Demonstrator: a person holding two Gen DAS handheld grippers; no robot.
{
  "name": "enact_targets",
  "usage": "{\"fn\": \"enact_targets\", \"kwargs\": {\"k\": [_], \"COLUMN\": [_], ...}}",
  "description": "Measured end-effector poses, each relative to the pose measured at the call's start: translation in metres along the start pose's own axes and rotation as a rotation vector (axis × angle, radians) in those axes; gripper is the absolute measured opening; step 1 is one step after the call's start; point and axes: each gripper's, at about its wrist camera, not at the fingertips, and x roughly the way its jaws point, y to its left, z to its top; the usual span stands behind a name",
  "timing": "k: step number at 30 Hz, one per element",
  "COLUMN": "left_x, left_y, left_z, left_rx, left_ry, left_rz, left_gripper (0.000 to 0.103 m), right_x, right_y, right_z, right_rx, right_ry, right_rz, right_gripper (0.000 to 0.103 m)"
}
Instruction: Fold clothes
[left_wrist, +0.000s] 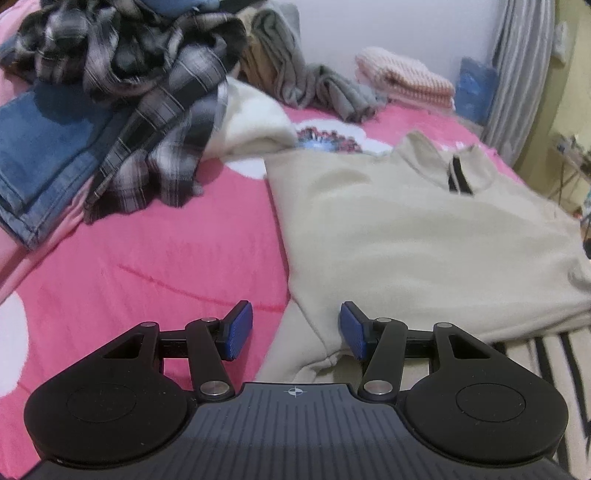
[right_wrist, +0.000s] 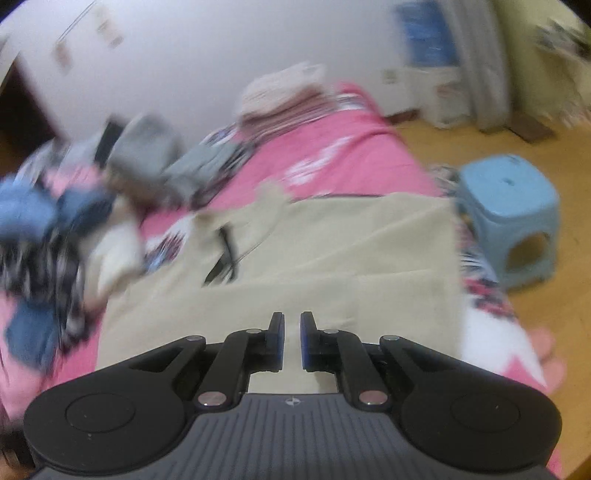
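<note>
A beige sweater (left_wrist: 406, 229) with a short dark zip at the collar lies spread flat on the pink bed cover (left_wrist: 147, 277). My left gripper (left_wrist: 297, 330) hovers over the sweater's near left edge. It is open, its blue pads wide apart, with the side seam below the gap and nothing pinched. In the blurred right wrist view the same sweater (right_wrist: 332, 266) lies flat with a fold line across it. My right gripper (right_wrist: 292, 339) is above its near hem. A narrow gap shows between its pads, and no cloth is in it.
A heap of clothes sits at the back left: a plaid shirt (left_wrist: 147, 92), jeans (left_wrist: 44, 158), a white fleece (left_wrist: 251, 125), a grey garment (left_wrist: 314, 85). A folded pink striped knit (left_wrist: 406, 77) lies by the wall. A blue stool (right_wrist: 509, 218) stands on the wooden floor beside the bed.
</note>
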Motion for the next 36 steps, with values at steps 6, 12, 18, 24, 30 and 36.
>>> {"fn": "enact_targets", "kwargs": {"k": [6, 12, 18, 24, 30, 36], "left_x": [-0.004, -0.009, 0.007, 0.008, 0.009, 0.009], "left_y": [0.009, 0.015, 0.011, 0.017, 0.019, 0.02], "left_z": [-0.007, 0.003, -0.005, -0.013, -0.02, -0.024], "left_rx": [-0.013, -0.037, -0.039, -0.077, -0.08, -0.103], "left_ry": [-0.012, -0.091, -0.059, -0.082, -0.118, -0.14], "left_rz": [-0.033, -0.04, -0.037, -0.059, -0.078, -0.085], "left_gripper": [0.055, 0.055, 0.056, 0.061, 0.063, 0.065], "right_x": [0.023, 0.013, 0.055, 0.124, 0.157, 0.135], "right_y": [-0.013, 0.064, 0.186, 0.227, 0.167, 0.217], "right_z": [-0.012, 0.019, 0.004, -0.028, 0.001, -0.006], "right_rx": [0.02, -0.243, -0.674, -0.844, -0.553, -0.675], "right_ry": [0.111, 0.061, 0.069, 0.114, 0.126, 0.062], "right_rz": [-0.089, -0.053, 0.17, 0.204, 0.086, 0.242], "right_gripper": [0.004, 0.008, 0.008, 0.008, 0.002, 0.004]}}
